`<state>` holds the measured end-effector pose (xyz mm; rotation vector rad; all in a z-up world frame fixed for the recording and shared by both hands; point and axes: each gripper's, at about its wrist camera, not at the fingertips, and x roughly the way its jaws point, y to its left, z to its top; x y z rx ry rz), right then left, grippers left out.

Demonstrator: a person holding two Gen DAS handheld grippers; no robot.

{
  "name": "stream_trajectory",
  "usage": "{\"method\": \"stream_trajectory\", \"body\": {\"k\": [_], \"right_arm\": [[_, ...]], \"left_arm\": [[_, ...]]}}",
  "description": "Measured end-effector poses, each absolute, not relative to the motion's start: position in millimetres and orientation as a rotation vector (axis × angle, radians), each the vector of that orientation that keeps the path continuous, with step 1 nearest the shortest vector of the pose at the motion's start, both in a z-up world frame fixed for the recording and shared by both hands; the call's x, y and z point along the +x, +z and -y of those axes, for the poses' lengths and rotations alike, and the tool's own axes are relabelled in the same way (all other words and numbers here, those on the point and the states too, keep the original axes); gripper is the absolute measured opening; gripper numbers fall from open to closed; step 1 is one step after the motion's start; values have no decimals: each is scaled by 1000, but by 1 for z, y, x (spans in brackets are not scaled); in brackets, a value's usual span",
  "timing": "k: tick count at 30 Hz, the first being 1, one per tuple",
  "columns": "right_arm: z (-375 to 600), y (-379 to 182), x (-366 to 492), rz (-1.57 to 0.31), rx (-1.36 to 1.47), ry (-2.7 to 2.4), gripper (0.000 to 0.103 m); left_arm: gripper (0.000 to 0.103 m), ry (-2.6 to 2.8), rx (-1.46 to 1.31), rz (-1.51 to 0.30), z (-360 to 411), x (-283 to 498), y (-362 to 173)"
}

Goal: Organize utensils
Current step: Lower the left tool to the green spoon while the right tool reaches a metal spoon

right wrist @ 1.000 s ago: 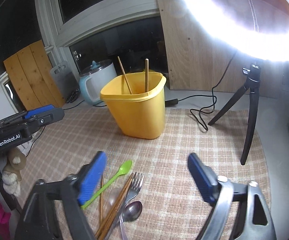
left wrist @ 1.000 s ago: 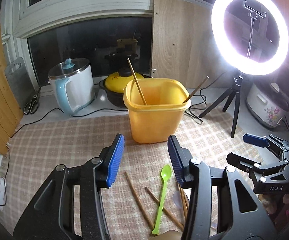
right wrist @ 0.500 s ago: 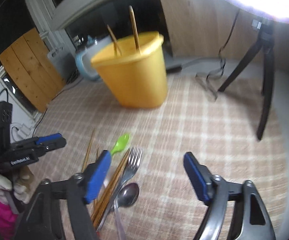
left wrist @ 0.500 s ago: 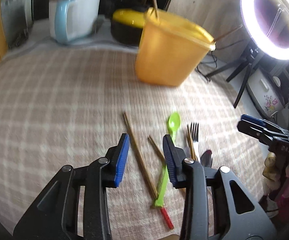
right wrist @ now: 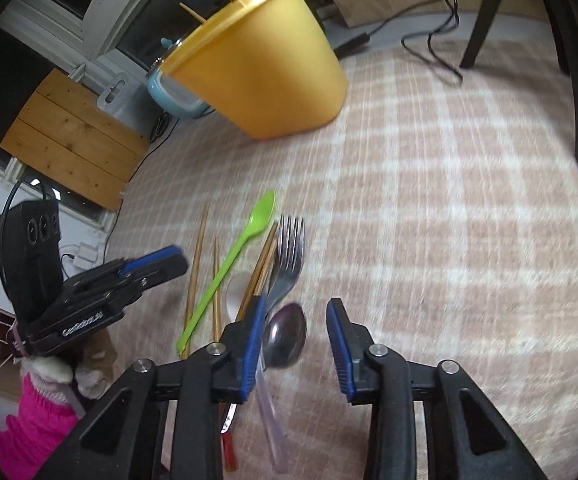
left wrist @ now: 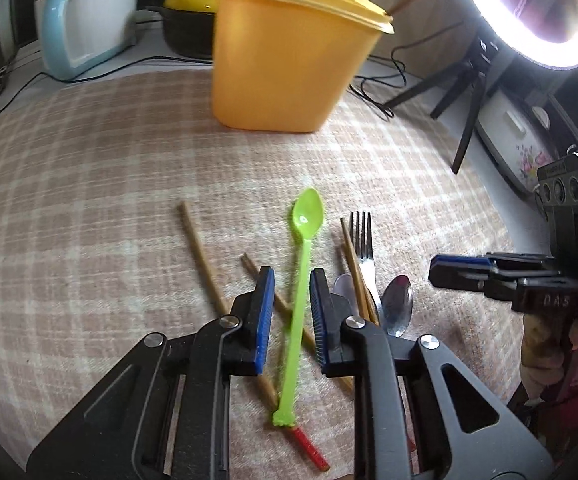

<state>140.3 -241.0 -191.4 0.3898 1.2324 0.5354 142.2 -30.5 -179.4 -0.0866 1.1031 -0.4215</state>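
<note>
The green spoon [left wrist: 304, 280] lay on the checked cloth of the worktop [left wrist: 89, 200] among loose chopsticks [left wrist: 203, 258], with a fork [left wrist: 363, 240] and a metal spoon [left wrist: 397, 304] just to its right. A second earlier we had held both tools high, facing the yellow tub [left wrist: 285, 60]; by this moment we had dipped them toward the pile. Our left gripper [left wrist: 291, 300] had narrowed its fingers around the green handle, one blue pad on each side, with a sliver of gap left, so nothing was gripped yet. Our right gripper [right wrist: 295, 340] had come low over the metal spoon [right wrist: 285, 336], its fingers half open and empty, the left one overlapping the chopsticks and fork. We judged the sorting had reached the next pickup: two chopsticks already stood in the tub well beyond the pile, and the green spoon looked next.
</note>
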Motion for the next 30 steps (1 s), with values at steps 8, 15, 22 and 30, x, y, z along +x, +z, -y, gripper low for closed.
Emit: {"method": "stream_trajectory", "body": {"k": [8, 15, 22, 30], "right_arm": [[241, -206, 136, -1259, 438, 552, 28], [235, -209, 135, -1267, 438, 564, 25], [237, -210, 136, -1268, 461, 564, 25], [234, -214, 137, -1282, 467, 566, 25]], "left_arm": [[17, -429, -2, -1142, 52, 160, -196], [17, -442, 20, -1185, 62, 177, -209], [17, -455, 41, -1208, 68, 187, -206], [17, -464, 49, -1244, 74, 193, -212]]}}
